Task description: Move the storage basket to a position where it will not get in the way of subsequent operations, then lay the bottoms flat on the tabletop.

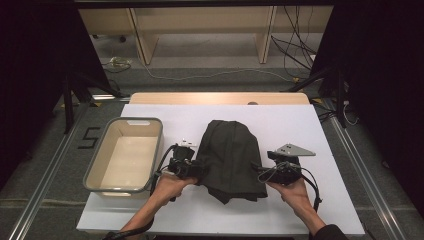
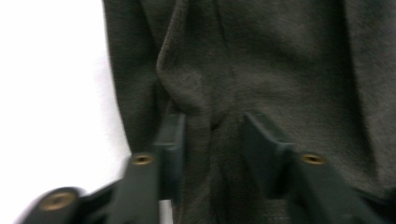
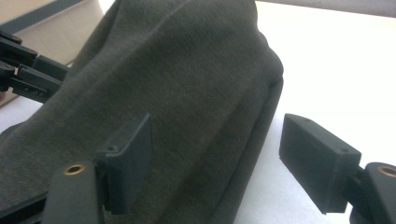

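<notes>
Two tools (image 1: 192, 169) (image 1: 265, 172) flanking dark folded garment (image 1: 231, 157)

Dark garment (image 1: 231, 157): soft knit cloth, matt, fine fuzzy weave, stitched seams along the edges. Table top (image 1: 300, 125): smooth white sheet, matt, laid over pale wood showing at the far edge. Bin (image 1: 102, 155): smooth plastic, cream walls, grey rim, slight sheen. Left gripper (image 2: 212, 140) and right gripper (image 3: 215, 163): matt black plastic jaws, brass-coloured metal screw inserts.
</notes>
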Demonstrator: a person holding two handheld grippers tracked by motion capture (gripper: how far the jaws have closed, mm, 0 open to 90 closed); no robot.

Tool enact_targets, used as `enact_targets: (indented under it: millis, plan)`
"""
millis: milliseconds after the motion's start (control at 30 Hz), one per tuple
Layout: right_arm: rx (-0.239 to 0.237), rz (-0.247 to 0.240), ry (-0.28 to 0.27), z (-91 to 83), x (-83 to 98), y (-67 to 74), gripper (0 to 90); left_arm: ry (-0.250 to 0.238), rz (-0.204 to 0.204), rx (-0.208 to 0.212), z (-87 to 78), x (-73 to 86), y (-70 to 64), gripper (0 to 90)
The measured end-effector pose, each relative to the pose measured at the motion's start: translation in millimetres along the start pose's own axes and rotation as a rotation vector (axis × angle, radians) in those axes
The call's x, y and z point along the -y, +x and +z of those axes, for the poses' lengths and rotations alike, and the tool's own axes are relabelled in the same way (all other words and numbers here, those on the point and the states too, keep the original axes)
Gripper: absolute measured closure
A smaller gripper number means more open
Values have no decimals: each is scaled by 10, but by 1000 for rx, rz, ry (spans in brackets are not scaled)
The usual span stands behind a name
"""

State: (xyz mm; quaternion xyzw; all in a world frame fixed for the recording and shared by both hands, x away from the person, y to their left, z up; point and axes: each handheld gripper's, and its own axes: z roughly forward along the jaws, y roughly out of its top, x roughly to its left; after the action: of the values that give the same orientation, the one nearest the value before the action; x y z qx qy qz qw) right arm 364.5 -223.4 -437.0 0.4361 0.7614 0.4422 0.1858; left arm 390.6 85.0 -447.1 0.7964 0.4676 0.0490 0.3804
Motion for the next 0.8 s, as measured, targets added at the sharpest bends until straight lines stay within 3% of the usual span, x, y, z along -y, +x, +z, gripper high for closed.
enact_targets:
  millis: [133,200,333,567,800]
  plan:
    - [6,1,17,30,5,-9,267,-16,8,-4,0,0,-27,847]
    - [10,4,23,34,7,-13,272,-17,11,5,-2,-3,-38,875]
    - [18,14,37,38,11,-32,274,-35,3,49,-60,-14,-93,887]
    - [25,14,54,39,20,-49,276,-63,47,69,-131,-56,-264,888]
    - [41,32,15,-50,-40,-72,281,-86,81,89,-174,-59,-436,889]
